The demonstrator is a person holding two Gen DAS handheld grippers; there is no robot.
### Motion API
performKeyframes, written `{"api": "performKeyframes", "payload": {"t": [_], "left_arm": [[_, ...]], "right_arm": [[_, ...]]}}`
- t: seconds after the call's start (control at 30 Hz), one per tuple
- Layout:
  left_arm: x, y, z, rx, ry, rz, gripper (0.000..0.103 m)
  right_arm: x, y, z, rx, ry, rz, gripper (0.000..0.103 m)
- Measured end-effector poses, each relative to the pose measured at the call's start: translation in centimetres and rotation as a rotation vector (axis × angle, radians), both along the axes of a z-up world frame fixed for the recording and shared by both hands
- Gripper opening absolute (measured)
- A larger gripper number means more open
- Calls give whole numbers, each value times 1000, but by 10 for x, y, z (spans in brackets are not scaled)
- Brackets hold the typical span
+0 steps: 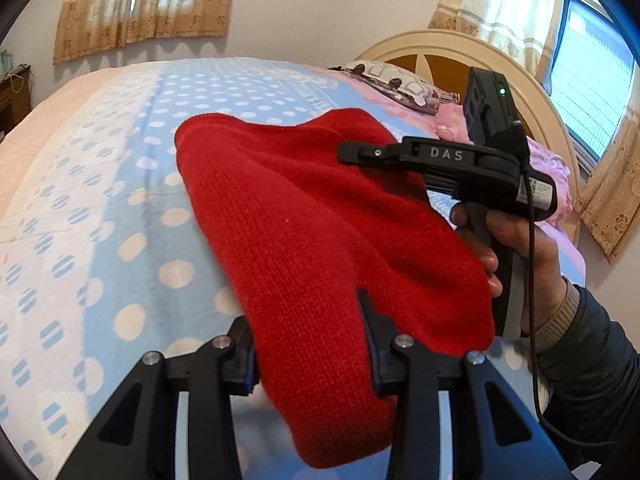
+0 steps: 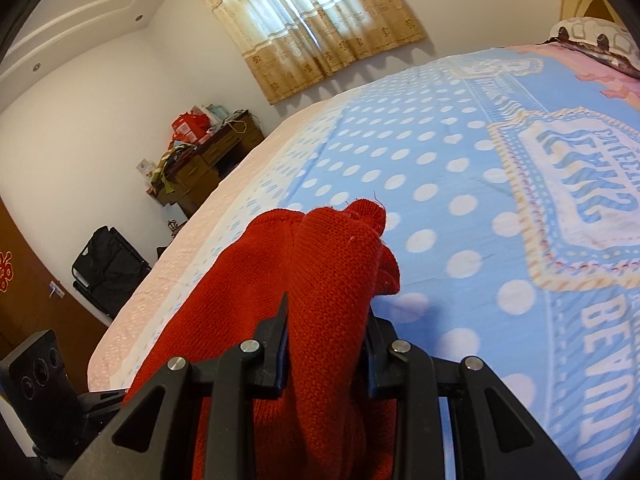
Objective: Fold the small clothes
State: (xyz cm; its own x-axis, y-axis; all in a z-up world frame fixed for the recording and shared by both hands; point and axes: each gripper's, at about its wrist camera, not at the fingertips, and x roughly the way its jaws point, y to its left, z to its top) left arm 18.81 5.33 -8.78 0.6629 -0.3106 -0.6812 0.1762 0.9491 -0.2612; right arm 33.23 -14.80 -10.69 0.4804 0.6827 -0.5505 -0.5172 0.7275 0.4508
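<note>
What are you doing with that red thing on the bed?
A person is folding a small red knitted garment over a bed with a blue polka-dot bedspread. Each hand holds a black two-finger gripper. The left gripper has one end of the red knit between its fingers, and the right gripper has a bunched-up part of the same cloth. The garment is stretched between the two, held up rather than lying flat. It is not yet laid down in a neat fold.
</note>
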Motion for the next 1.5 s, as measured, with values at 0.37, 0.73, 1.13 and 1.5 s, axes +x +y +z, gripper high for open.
{"api": "performKeyframes", "payload": {"t": [0.37, 0.73, 1.13, 1.5], "left_arm": [[-31, 32, 8, 3, -31, 72, 40], [-60, 62, 12, 5, -55, 173, 40], [-87, 89, 5, 24, -55, 274, 40], [-90, 107, -10, 13, -22, 329, 40]], "right_arm": [[-24, 49, 7, 18, 0, 85, 29], [-41, 106, 13, 27, 2, 179, 29], [-61, 178, 10, 2, 16, 289, 29], [-68, 228, -6, -40, 57, 343, 29]]}}
